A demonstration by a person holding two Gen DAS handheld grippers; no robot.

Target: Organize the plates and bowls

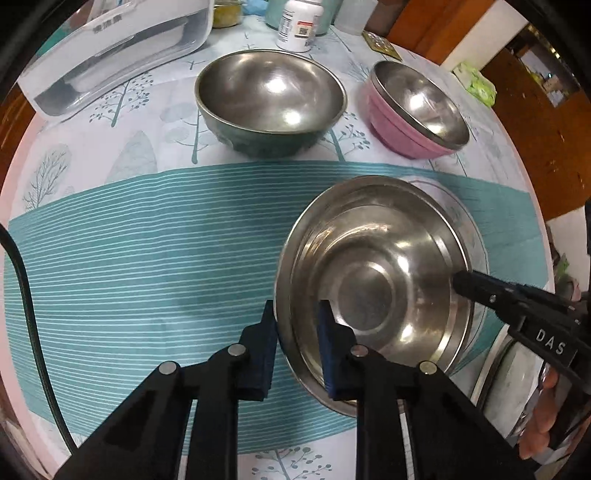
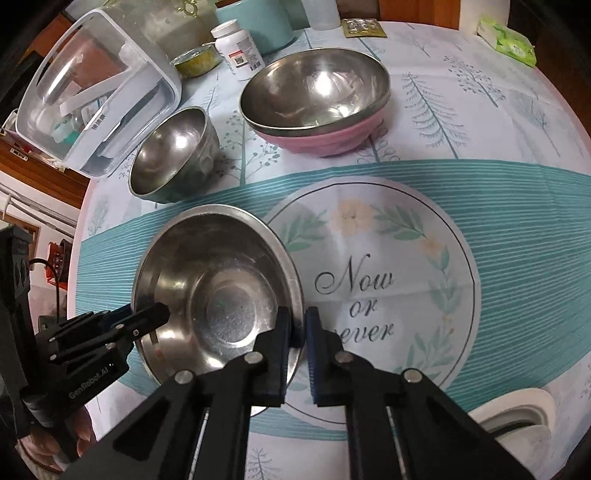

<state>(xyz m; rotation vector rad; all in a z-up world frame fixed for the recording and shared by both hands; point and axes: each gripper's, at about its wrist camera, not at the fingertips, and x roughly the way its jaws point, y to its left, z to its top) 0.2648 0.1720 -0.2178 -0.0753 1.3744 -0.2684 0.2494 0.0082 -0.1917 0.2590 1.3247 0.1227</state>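
A shallow steel plate (image 1: pixel 373 280) sits on the teal striped tablecloth; it also shows in the right wrist view (image 2: pixel 218 291). My left gripper (image 1: pixel 297 332) straddles its near-left rim, one finger outside and one inside, jaws close on the rim. My right gripper (image 2: pixel 298 332) is closed on the plate's right rim; in the left wrist view it (image 1: pixel 465 282) reaches in from the right. A dark green steel bowl (image 1: pixel 269 99) and a pink steel-lined bowl (image 1: pixel 413 107) stand behind the plate. They also show in the right wrist view: green bowl (image 2: pixel 171 155), pink bowl (image 2: pixel 317 99).
A clear plastic box (image 1: pixel 118 51) stands at the back left, with a white pill bottle (image 1: pixel 295 26), jars and a green packet (image 2: pixel 508 38) along the far edge. A white container (image 2: pixel 517 417) sits at the near right table edge.
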